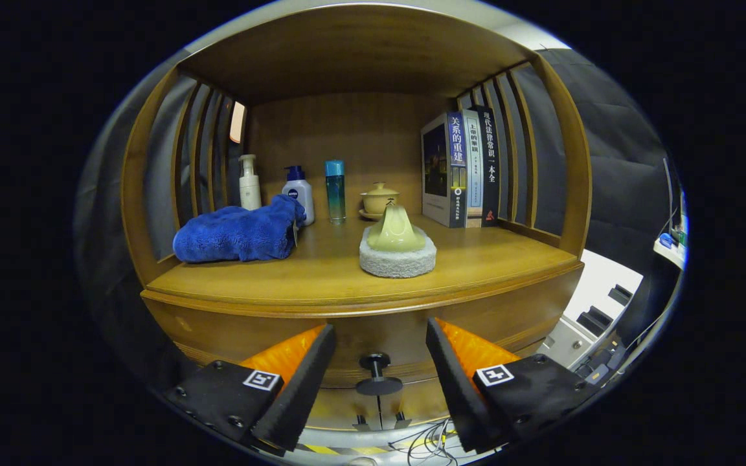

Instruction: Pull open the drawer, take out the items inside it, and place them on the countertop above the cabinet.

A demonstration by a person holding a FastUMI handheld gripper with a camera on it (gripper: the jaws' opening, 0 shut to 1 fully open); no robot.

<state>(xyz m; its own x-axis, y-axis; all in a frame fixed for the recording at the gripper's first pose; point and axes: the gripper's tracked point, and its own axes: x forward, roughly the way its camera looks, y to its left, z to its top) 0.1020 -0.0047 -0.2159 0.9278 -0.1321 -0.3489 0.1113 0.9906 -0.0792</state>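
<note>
Fingers [379, 362] spread, drawer knob [377, 374] between them, untouched. Beyond: wooden tabletop [321, 275] with blue towel [238, 234], gaiwan on pad [397, 249], bare front edge.

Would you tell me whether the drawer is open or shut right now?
Shut: the drawer front sits flush under the countertop, its knob between the open hand-held gripper fingers, untouched.

The drawer [373, 382] front is partly blocked by the gripper [379, 349] fingers, spread wide either side of the knob [376, 372], so whatever's inside stays hidden. The blue towel [237, 233] covers the white pump bottle's [300, 194] base. The lidded cup [378, 197] sits half behind the ceramic piece [395, 230].
</note>
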